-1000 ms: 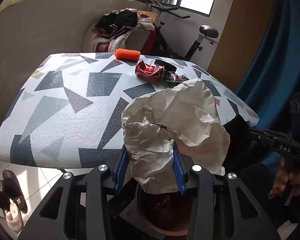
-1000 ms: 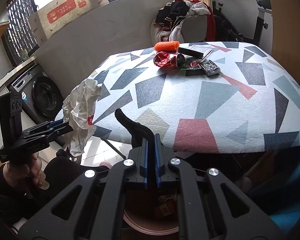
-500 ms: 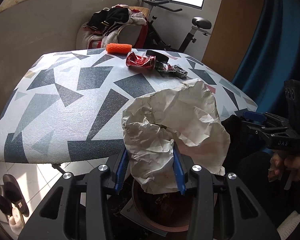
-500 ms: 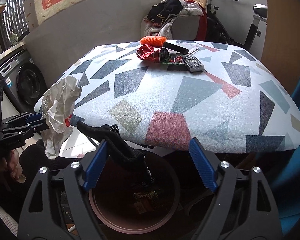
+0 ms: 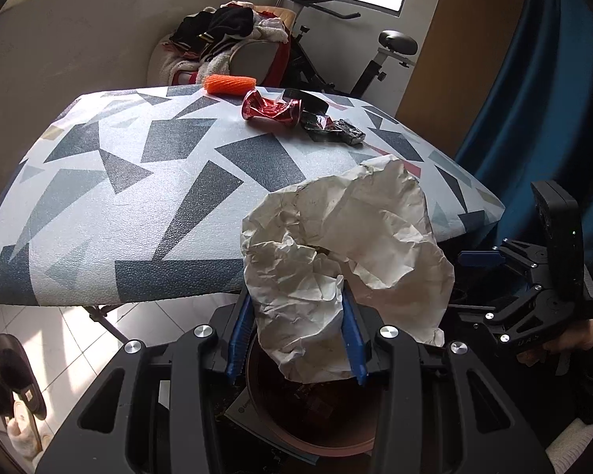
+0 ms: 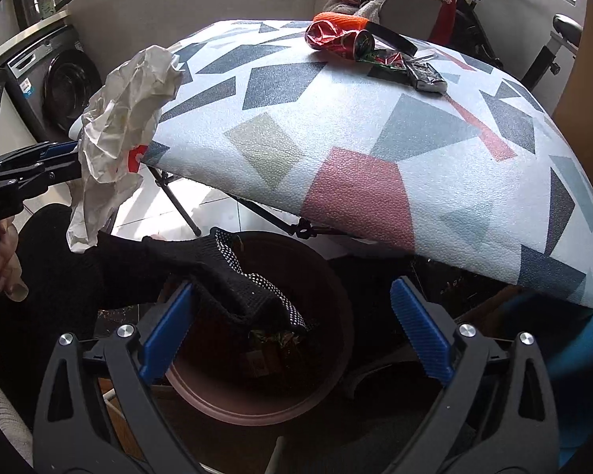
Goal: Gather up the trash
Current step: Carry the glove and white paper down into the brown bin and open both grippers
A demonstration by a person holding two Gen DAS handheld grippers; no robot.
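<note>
My left gripper is shut on a big crumpled white paper bag, held above the brown round bin. The bag also shows in the right wrist view, left of the table. My right gripper is open over the bin. A black dotted glove lies across the bin's rim, against my left fingertip. On the table's far side lie a crushed red can, dark wrappers and an orange foam net.
The patterned table overhangs the bin. Slippers lie on the tiled floor at left. A washing machine stands far left. A chair piled with clothes and an exercise bike stand behind. A blue curtain hangs right.
My right gripper opened from shut and let the black glove drop onto the bin's rim. My left gripper still holds the paper bag and shifted slightly over the bin.
</note>
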